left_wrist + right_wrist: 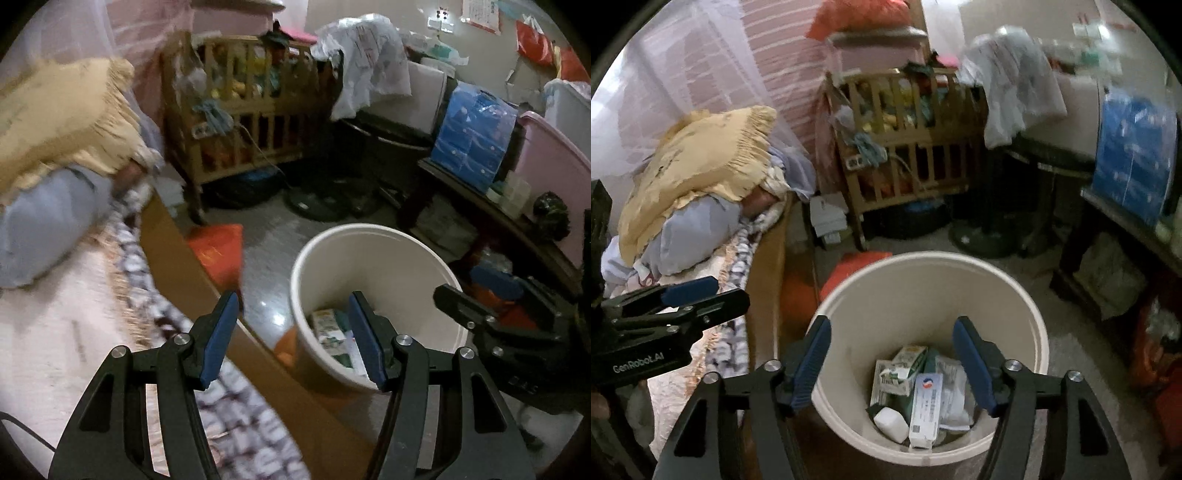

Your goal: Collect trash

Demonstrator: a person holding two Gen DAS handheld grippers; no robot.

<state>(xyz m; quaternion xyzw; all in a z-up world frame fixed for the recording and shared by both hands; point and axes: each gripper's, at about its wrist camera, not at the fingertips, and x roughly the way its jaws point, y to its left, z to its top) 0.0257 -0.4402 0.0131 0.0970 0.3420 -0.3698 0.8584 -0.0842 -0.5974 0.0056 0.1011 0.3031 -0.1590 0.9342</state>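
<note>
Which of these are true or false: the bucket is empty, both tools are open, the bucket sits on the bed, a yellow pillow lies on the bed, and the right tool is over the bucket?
1. The white bucket is empty. False: it holds cartons and wrappers.
2. The left tool and right tool are open. True.
3. The bucket sits on the bed. False: it stands on the floor beside it.
4. A yellow pillow lies on the bed. True.
5. The right tool is over the bucket. True.
</note>
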